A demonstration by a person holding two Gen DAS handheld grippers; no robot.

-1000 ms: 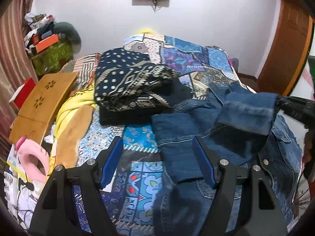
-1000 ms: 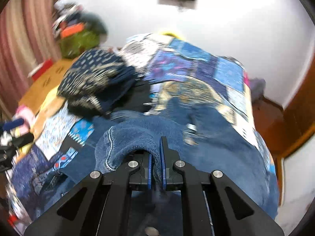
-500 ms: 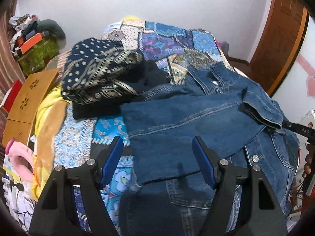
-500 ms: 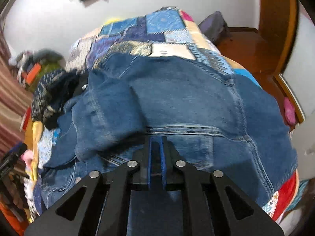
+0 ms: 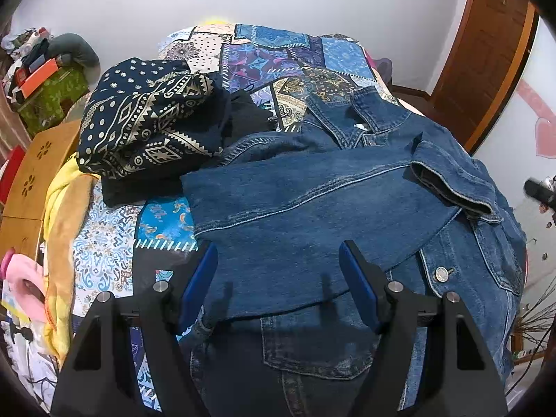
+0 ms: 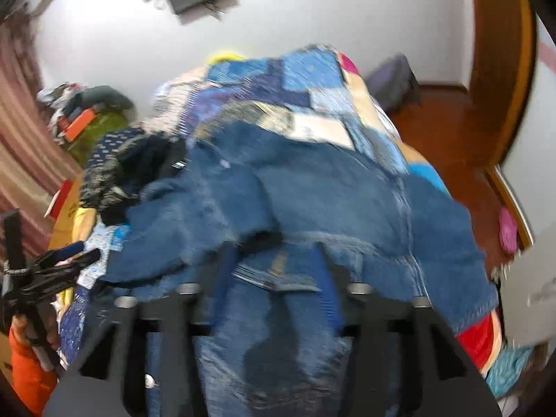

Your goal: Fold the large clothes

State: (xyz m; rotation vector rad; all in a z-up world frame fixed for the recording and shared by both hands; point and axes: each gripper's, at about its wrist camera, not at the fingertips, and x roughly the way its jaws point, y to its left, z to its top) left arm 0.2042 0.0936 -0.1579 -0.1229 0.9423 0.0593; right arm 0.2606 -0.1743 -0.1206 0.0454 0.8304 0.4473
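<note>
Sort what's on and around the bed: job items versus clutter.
Job:
denim jacket, sleeve folded across it
left tool, open
right tool, open

Clutter:
navy patterned cloth
patchwork bedspread
yellow blanket
wooden lap table
green box

Even indoor light; right view motion-blurred; fisheye edges dark.
</note>
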